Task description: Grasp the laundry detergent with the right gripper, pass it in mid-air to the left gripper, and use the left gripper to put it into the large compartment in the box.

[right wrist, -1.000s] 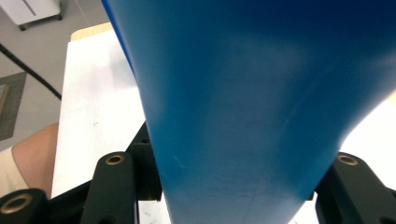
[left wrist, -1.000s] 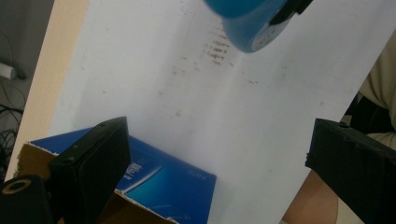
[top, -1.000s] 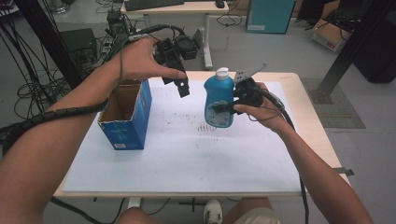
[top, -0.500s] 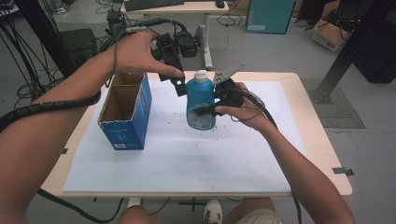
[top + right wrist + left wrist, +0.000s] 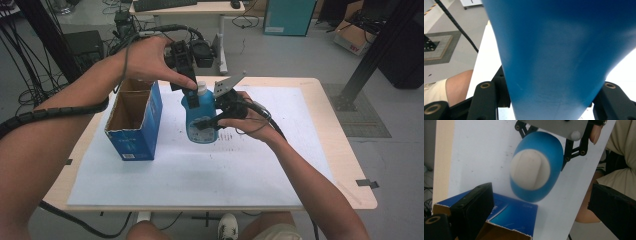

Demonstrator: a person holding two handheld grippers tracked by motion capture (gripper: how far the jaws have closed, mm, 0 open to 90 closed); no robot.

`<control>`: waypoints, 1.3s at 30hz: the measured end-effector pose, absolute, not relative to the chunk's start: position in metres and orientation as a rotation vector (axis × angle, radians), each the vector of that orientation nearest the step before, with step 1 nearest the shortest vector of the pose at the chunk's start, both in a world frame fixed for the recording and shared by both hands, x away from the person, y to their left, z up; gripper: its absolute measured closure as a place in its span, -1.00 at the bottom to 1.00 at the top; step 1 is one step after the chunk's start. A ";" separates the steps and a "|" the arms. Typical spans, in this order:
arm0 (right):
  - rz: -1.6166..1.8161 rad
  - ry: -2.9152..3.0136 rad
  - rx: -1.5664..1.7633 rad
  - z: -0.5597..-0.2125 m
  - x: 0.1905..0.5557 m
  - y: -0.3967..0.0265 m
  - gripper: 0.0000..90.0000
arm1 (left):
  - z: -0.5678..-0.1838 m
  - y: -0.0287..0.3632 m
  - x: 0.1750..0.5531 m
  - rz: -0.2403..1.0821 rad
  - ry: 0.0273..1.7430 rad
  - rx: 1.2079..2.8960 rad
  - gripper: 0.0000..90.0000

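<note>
A blue bottle (image 5: 201,117) with a white cap (image 5: 201,88) hangs upright above the table, my right gripper (image 5: 209,121) shut on its body from the right. In the right gripper view the bottle (image 5: 564,50) sits between that gripper's (image 5: 551,100) black jaws. My left gripper (image 5: 192,94) points down just above the cap, open. The left gripper view looks down on the cap (image 5: 530,170) between the wide-apart jaws of the left gripper (image 5: 540,195), and the right gripper's linkage (image 5: 571,152) clasps the bottle (image 5: 549,150).
An open blue cardboard box (image 5: 135,120) stands at the table's left, just left of the bottle; its edge (image 5: 511,215) lies below the bottle. A white sheet (image 5: 225,170) covers the wooden table (image 5: 345,155). Cables, a desk and boxes stand on the floor beyond.
My right gripper has carried the bottle leftward, toward the box, bringing the cap under the left gripper's jaws. The left hand has stayed in place.
</note>
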State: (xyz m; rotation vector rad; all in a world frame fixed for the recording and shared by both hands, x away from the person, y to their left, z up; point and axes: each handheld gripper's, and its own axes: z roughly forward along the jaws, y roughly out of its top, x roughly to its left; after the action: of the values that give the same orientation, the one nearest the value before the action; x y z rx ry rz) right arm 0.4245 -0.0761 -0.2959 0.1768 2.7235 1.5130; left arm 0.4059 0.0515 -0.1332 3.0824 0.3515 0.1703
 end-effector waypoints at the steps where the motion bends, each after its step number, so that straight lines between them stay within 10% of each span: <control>1: 1.516 2.724 0.168 -0.295 0.424 -0.074 -0.02 | -0.135 0.051 0.405 0.166 0.366 3.072 -0.86; 39: 1.560 2.727 0.044 -0.276 0.417 -0.057 -0.02 | -0.155 0.053 0.409 0.098 0.342 3.087 -0.87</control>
State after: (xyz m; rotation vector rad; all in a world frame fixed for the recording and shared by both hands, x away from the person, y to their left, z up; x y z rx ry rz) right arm 0.4168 -0.0568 -0.2765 0.0440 2.7273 1.5596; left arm 0.4086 0.0530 -0.1549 3.0868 0.3418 0.0981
